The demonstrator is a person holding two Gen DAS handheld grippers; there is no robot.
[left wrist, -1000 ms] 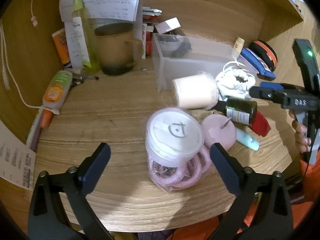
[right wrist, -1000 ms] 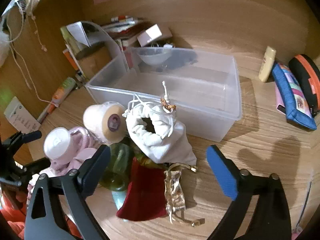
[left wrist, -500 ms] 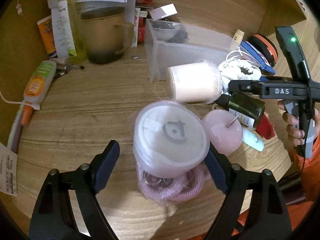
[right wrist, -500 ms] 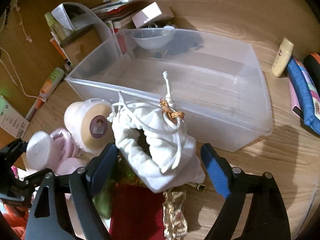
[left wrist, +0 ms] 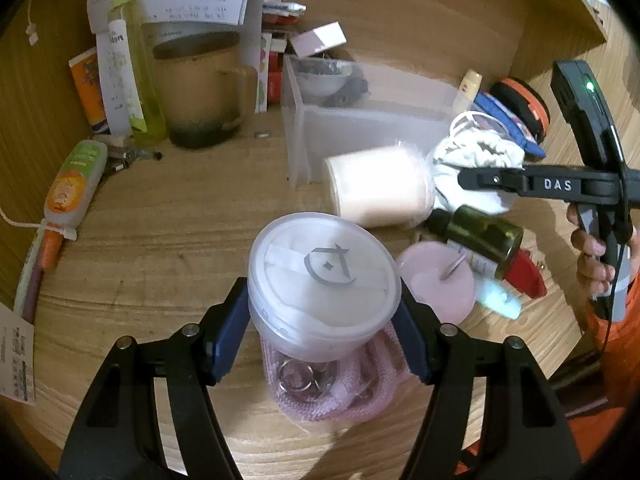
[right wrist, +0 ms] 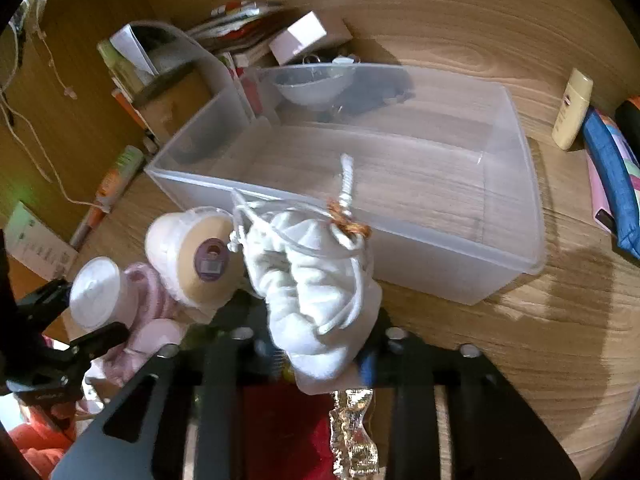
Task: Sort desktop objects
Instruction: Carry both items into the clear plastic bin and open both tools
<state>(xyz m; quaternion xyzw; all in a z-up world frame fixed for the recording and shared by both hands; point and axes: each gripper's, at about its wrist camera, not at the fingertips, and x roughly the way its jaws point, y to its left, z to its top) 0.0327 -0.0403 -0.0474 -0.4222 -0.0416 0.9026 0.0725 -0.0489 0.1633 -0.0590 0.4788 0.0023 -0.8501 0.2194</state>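
Crumpled white drawstring pouch point(right wrist: 316, 292), cords loose, bunched.

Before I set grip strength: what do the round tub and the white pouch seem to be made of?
Round tub: looks like frosted, semi-clear plastic with a smooth matte lid; a printed emblem and white contents show through it. White pouch: soft woven fabric, probably cotton; it wrinkles and bunches, with a cord drawstring.
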